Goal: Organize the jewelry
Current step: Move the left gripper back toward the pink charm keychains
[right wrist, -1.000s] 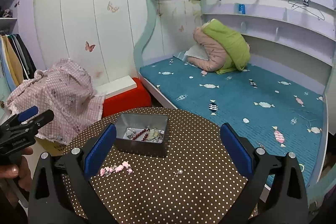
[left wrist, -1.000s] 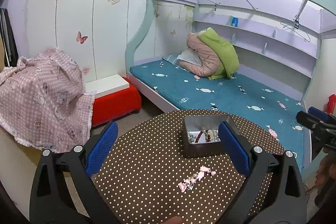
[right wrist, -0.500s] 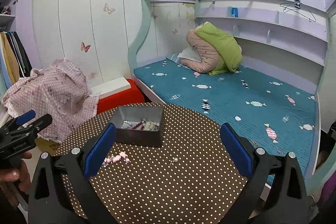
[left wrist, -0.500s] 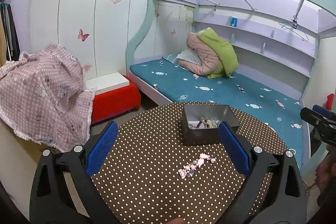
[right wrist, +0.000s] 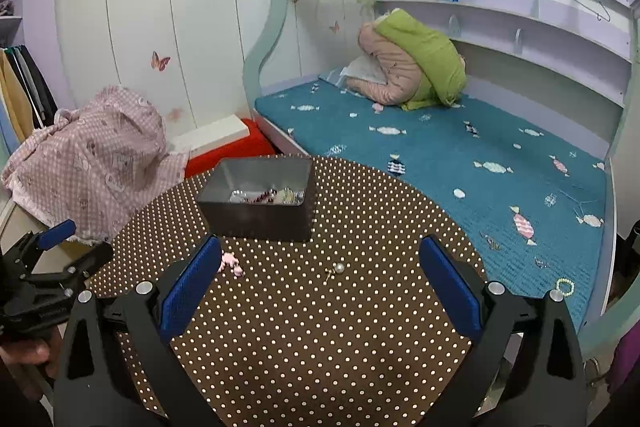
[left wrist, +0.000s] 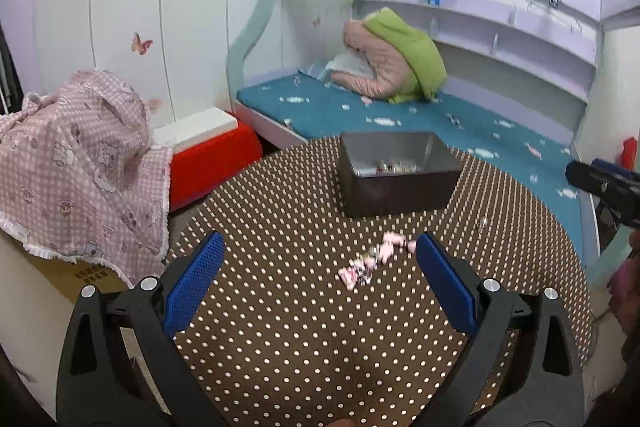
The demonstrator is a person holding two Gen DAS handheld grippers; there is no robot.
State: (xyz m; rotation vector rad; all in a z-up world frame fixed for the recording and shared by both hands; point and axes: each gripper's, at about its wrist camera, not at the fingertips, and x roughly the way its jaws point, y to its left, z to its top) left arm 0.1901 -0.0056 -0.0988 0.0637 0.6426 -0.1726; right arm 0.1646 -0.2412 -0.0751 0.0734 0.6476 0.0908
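A dark metal box (left wrist: 396, 173) holding several pieces of jewelry stands on the round brown polka-dot table (left wrist: 280, 307); it also shows in the right wrist view (right wrist: 260, 199). A pink bead bracelet (left wrist: 374, 259) lies on the table between my left gripper's (left wrist: 320, 267) open blue pads. In the right wrist view the bracelet (right wrist: 232, 264) peeks out by the left pad. A pearl earring (right wrist: 338, 269) lies between the open pads of my right gripper (right wrist: 320, 275). Both grippers are empty and above the table.
A bed with a teal mattress (right wrist: 460, 155) stands behind and right of the table, with a small pearl bracelet (right wrist: 565, 285) on its edge. A pink checked cloth (left wrist: 72, 163) covers a box at the left. A red stool (left wrist: 212, 159) stands beyond the table.
Both grippers have come lower and closer to the table. The box and bracelet now sit nearer in both views. Neither gripper has taken hold of anything.
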